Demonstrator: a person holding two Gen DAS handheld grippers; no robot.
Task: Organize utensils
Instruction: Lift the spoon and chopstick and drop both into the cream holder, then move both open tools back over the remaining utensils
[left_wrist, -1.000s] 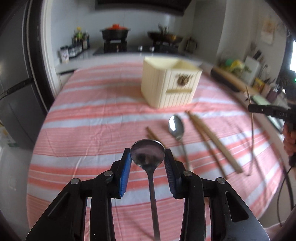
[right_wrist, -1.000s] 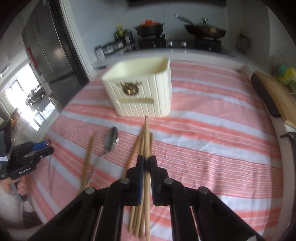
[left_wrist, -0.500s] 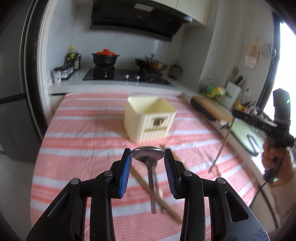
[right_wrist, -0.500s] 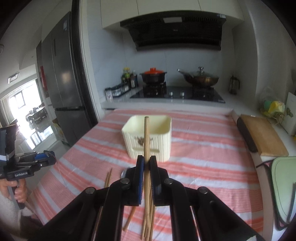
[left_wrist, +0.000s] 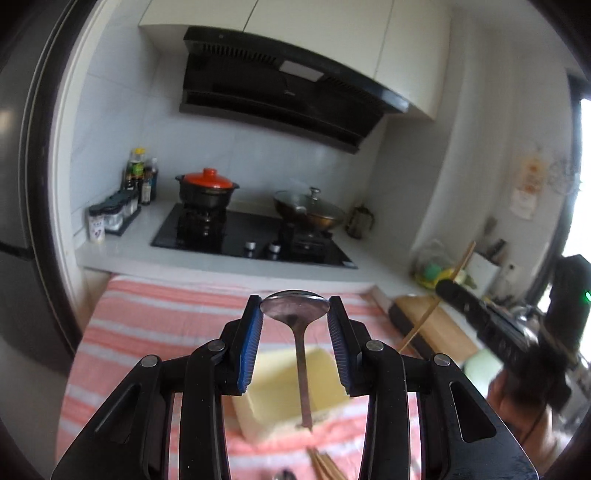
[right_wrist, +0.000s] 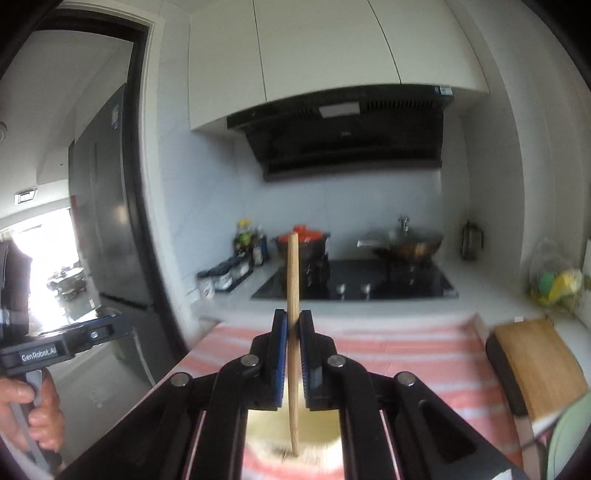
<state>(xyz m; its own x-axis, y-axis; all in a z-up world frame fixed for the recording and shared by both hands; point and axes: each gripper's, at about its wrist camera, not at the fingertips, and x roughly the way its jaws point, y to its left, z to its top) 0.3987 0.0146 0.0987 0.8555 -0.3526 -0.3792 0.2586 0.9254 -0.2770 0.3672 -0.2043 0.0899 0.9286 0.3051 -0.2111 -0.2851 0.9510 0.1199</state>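
The cream ribbed plastic utensil holder (left_wrist: 291, 391) stands on the pink-and-white striped tablecloth (left_wrist: 155, 325), low in the left wrist view, below and beyond the left gripper (left_wrist: 295, 314). That gripper's blue-padded jaws stand partly apart and pinch the bowl of a shiny steel spoon (left_wrist: 295, 312) by its edges; the spoon's handle hangs down over the holder's open top. A few more wooden chopsticks (left_wrist: 325, 465) lie on the cloth nearer than the holder.

In the right wrist view the same holder (right_wrist: 295, 432) sits directly under the right gripper (right_wrist: 293, 328). Its jaws are pressed nearly together on a single light wooden chopstick (right_wrist: 293, 280), held almost upright, its lower end reaching down into or over the holder's mouth; which one is not clear through the blur.
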